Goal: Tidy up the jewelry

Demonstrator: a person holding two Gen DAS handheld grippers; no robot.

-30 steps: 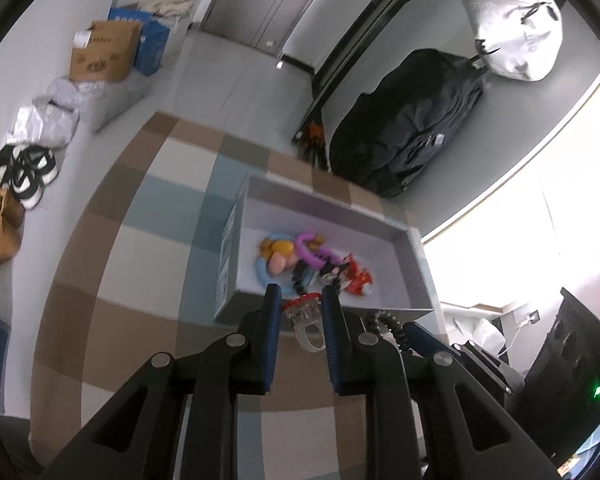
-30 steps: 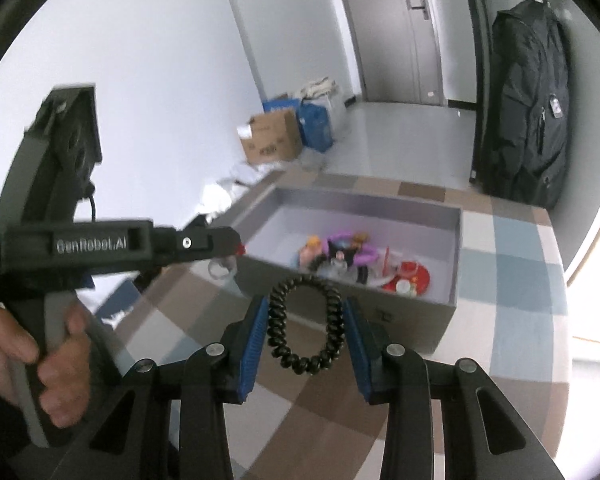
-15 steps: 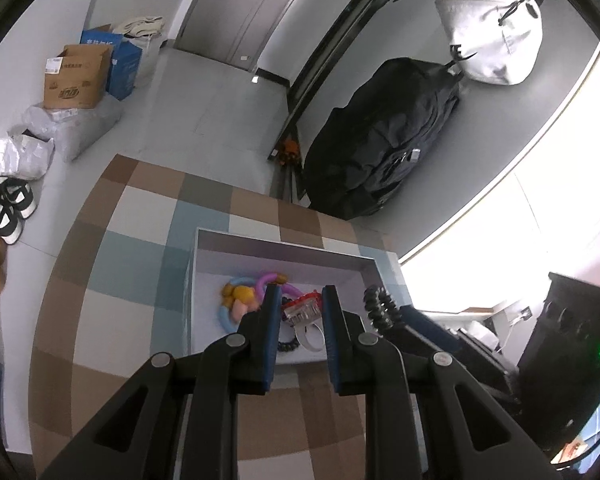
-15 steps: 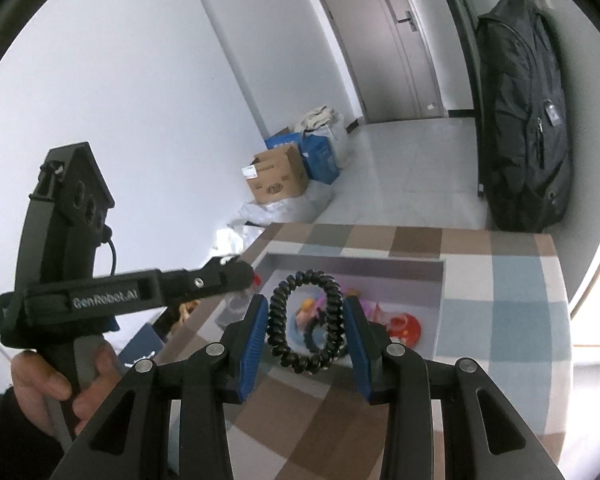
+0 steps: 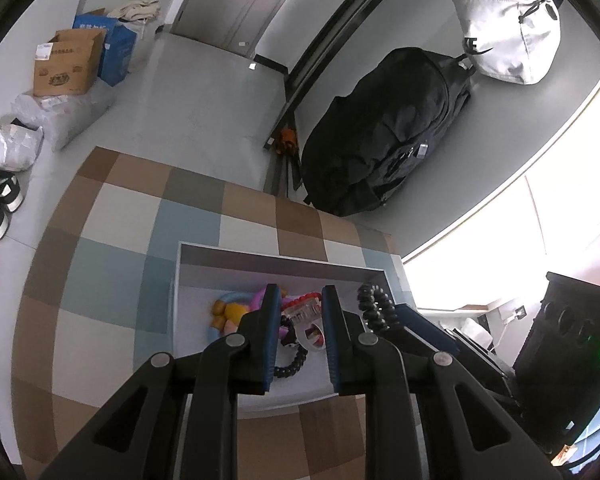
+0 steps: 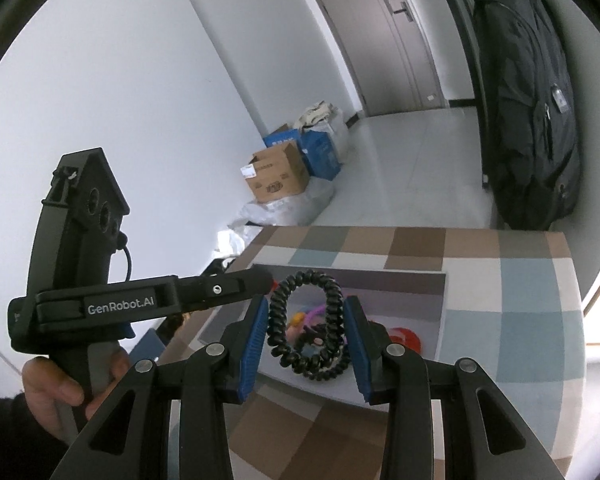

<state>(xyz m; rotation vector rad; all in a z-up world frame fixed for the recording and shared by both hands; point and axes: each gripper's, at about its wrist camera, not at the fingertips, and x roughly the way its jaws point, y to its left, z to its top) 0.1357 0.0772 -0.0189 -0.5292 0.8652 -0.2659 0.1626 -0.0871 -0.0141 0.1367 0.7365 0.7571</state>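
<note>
In the left wrist view, the left gripper [image 5: 298, 308] has its jaws clamped on a clear plastic ring [image 5: 306, 322] with a red top, held just above the open grey box [image 5: 284, 258]. The box sits on a counter [image 5: 112, 264] covered in brown, blue and cream squares. Inside the box lie a light-blue ring with a yellow figure [image 5: 228, 312], a purple ring partly hidden behind the left jaw, and a black beaded bracelet [image 5: 290, 366]. At the right edge of the box the right gripper's blue-padded tip shows with a black spiral hair tie [image 5: 376, 308]. Beyond the counter, a black backpack [image 5: 384, 132] and a white bag [image 5: 508, 28] hang on the wall, and a cardboard box [image 5: 66, 64] stands on the floor.

In the right wrist view, the right gripper [image 6: 306, 328] has its jaws clamped on the black spiral hair tie [image 6: 306, 328], which stands upright between the blue pads over the near part of the grey box [image 6: 440, 308]. A red piece [image 6: 406, 338] lies on the box floor. To the left, a hand [image 6: 66, 384] grips the handle of the left gripper [image 6: 260, 280], whose tip reaches over the box's left wall.
</note>
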